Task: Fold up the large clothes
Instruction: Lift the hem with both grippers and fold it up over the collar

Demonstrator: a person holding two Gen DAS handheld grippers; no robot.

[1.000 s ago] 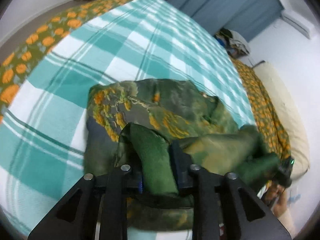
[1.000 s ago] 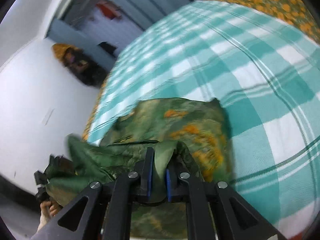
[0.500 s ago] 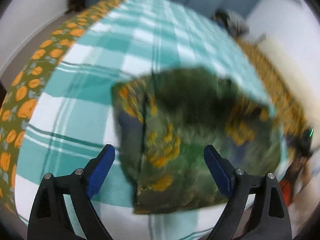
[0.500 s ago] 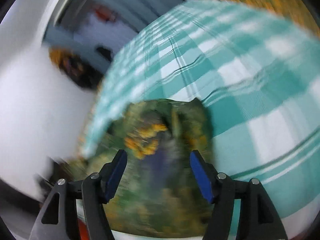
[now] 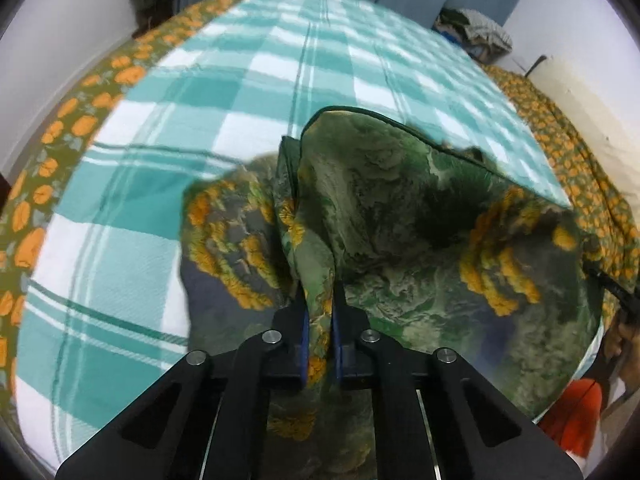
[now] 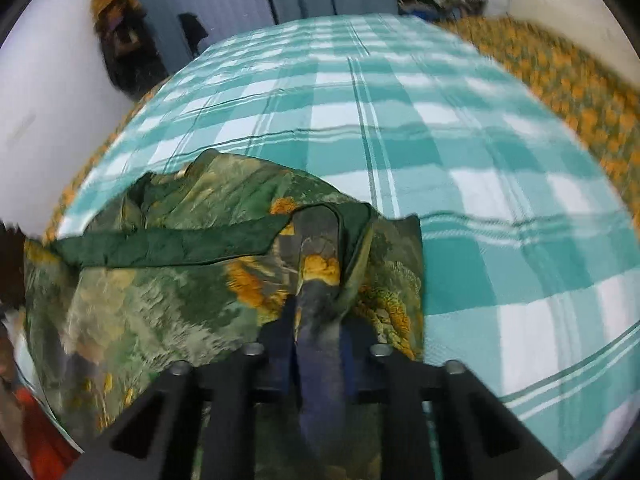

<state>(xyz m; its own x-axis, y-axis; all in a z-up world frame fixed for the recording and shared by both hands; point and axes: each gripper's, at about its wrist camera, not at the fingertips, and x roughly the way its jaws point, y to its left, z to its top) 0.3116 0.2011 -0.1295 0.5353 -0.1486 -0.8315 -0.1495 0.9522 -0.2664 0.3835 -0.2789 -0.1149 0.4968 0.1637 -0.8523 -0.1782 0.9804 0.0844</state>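
- The left gripper [image 5: 319,312] is pinched on a raised ridge of the green floral garment [image 5: 400,216]; its jaws stood wide half a second ago and have just been closing, with the cloth now caught between them.
- The right gripper [image 6: 318,332] likewise pinches a bunched fold of the same garment [image 6: 192,276]. It too has just been closing after standing spread above the cloth.
- A second ago both held other folds, so this reads as a release and a fresh grasp, probably to start the next fold.
- The garment lies partly folded at the near edge of the bed, on the teal checked sheet [image 5: 248,92], with an orange-flowered cover [image 5: 84,120] along the sides.
- No brand, label or writing can be read.
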